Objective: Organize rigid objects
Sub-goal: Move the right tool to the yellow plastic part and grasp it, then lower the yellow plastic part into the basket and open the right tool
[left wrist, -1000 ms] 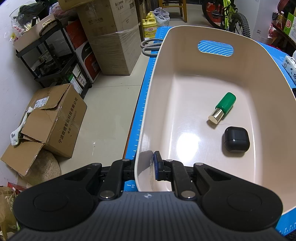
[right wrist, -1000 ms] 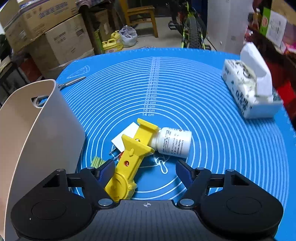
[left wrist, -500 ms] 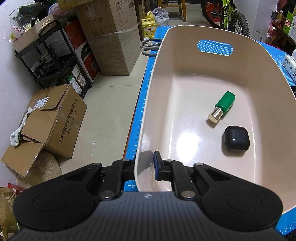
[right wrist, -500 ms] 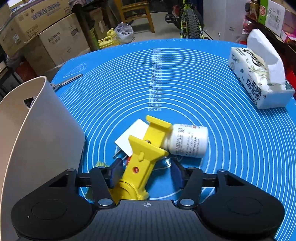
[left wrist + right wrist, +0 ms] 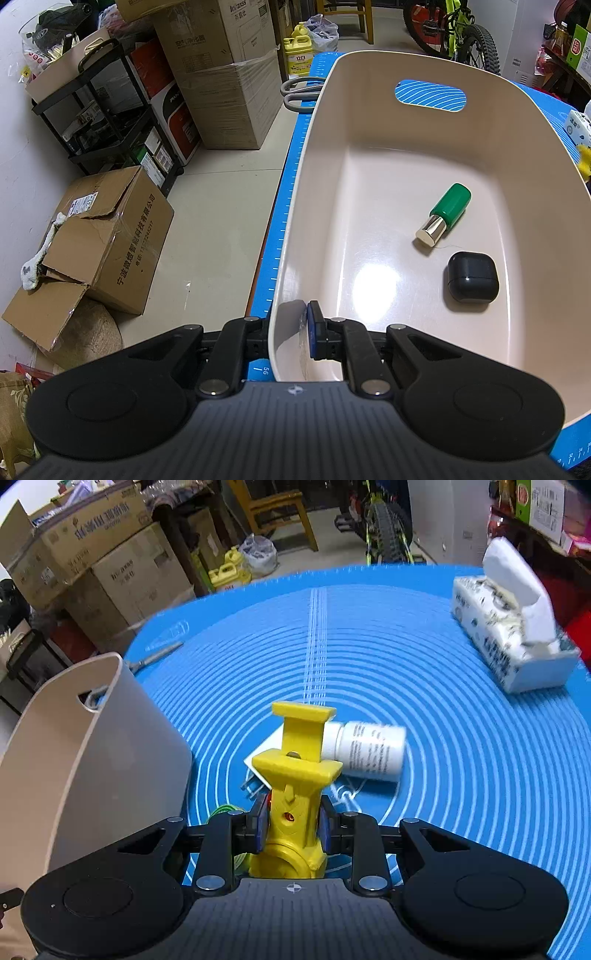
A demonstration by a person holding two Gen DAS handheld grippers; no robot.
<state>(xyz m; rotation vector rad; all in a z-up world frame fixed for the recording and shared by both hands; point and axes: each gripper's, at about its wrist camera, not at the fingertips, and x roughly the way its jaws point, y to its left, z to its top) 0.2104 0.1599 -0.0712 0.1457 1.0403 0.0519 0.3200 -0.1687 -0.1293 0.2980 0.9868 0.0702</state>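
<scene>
My left gripper (image 5: 291,332) is shut on the near rim of the beige bin (image 5: 295,206), one finger inside and one outside. In the bin lie a green bottle with a gold cap (image 5: 445,214) and a black case (image 5: 472,277). My right gripper (image 5: 291,827) is shut on the yellow plastic clamp tool (image 5: 299,775), which points away from me over the blue mat (image 5: 443,775). A white pill bottle (image 5: 365,751) lies on its side just behind the tool. The bin's outer wall (image 5: 92,768) stands to the left in the right wrist view.
A tissue pack (image 5: 513,635) sits at the mat's far right. Scissors (image 5: 299,92) lie beyond the bin. A white card (image 5: 258,760) and green bits (image 5: 221,810) lie under the tool. Cardboard boxes (image 5: 110,236) and a shelf stand on the floor to the left.
My right gripper closed from open onto the yellow tool and turned it straight ahead. The left gripper and the bin have stayed still.
</scene>
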